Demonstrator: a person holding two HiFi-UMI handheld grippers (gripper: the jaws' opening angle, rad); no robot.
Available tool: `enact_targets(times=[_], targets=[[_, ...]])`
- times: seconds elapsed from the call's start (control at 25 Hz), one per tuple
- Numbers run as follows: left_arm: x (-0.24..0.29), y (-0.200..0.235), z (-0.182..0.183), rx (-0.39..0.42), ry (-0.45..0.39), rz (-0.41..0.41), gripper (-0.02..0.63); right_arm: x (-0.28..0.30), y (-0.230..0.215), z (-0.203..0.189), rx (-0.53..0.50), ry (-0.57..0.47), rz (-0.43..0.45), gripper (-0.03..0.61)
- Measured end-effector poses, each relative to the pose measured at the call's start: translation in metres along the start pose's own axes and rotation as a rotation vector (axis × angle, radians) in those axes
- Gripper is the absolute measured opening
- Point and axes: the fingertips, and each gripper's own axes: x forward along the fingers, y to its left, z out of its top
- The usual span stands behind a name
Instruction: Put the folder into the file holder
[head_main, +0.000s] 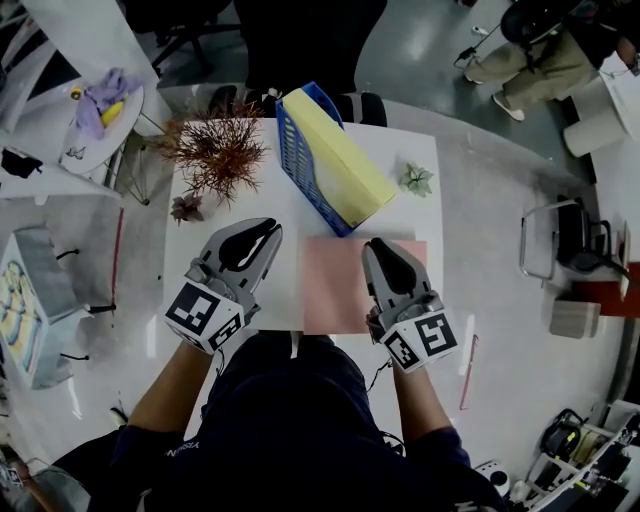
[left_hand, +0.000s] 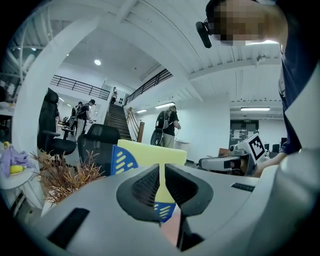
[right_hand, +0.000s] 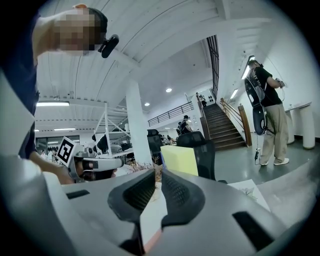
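A pink folder lies flat on the white table, near its front edge. My right gripper sits over the folder's right part. In the right gripper view a thin white-and-pink sheet is pinched between the pads, so my right gripper is shut on the folder. Behind stands the blue mesh file holder with a yellow folder in it. My left gripper hovers left of the pink folder, jaws together with nothing between them. The left gripper faces the holder.
A dried reddish plant stands left of the holder, with a small one below it. A small green plant sits near the table's right edge. Black chairs stand behind, and a round side table is at the left.
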Motion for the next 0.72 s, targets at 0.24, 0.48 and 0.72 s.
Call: enact_targets(times=[0.24, 0.48, 0.72], targets=[[-0.003, -0.002, 0.003, 0.007, -0.004, -0.005, 0.055, -0.001, 0.006, 0.005, 0.0, -0.009, 0.0, 0.031], [-0.006, -0.004, 0.005, 0.011, -0.011, -0.005, 0.055, -0.002, 0.01, 0.008, -0.004, -0.014, -0.001, 0.008], [-0.007, -0.004, 0.009, 0.012, -0.016, -0.003, 0.055, -0.002, 0.012, 0.012, -0.006, -0.015, 0.002, 0.005]])
